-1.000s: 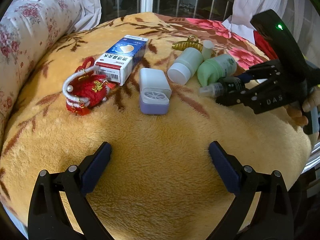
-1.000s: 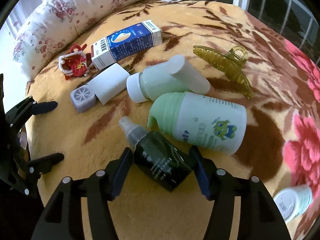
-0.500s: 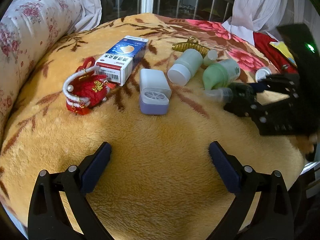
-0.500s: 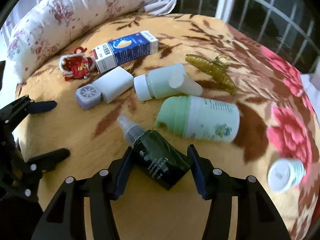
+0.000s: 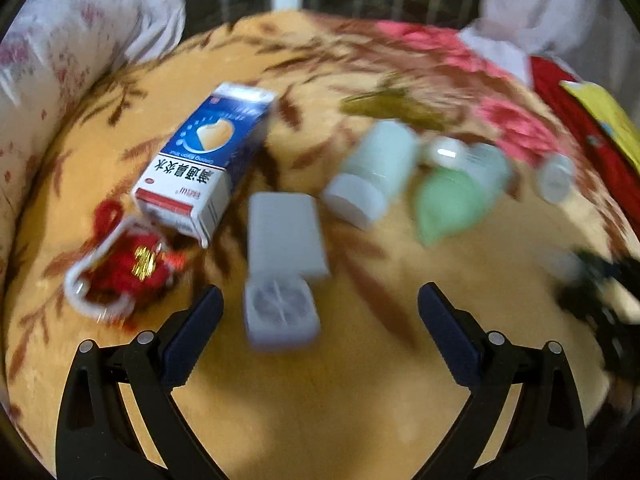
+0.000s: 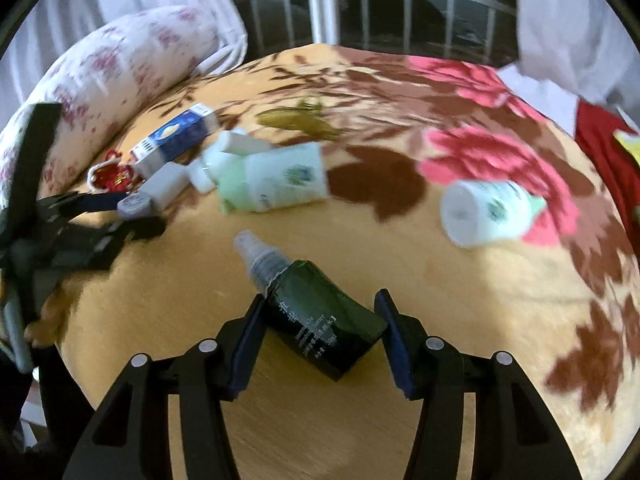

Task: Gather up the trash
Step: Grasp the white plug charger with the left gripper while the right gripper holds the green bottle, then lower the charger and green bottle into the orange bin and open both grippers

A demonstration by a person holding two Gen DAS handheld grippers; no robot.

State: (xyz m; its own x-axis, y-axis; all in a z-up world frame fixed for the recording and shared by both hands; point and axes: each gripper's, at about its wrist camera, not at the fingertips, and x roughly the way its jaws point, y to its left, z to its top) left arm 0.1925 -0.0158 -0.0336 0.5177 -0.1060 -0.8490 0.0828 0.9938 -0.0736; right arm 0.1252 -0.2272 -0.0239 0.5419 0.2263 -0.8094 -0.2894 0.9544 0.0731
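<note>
My right gripper (image 6: 320, 298) is shut on a dark green spray bottle (image 6: 320, 320), its clear cap pointing away over the orange blanket (image 6: 360, 248). My left gripper (image 5: 320, 294) stands open just above the blanket, with the near end of a white and lilac case (image 5: 284, 260) between its fingertips. Behind the case lie a blue and white box (image 5: 204, 160), a pale bottle with a white cap (image 5: 372, 176) and a green-capped bottle (image 5: 456, 196). The right gripper (image 5: 600, 280) shows as a dark blur at the right edge of the left wrist view.
A red tasselled ornament (image 5: 124, 276) lies left of the case. An olive hair claw (image 5: 392, 106) sits farther back, and a small white bottle (image 6: 488, 212) lies alone on the pink flowers. A floral pillow (image 6: 112, 72) bounds the left side; window bars (image 6: 400, 8) stand behind.
The right gripper has closed on the dark bottle and carried it away from the pile. The left gripper has moved forward, so the case now sits between its fingertips.
</note>
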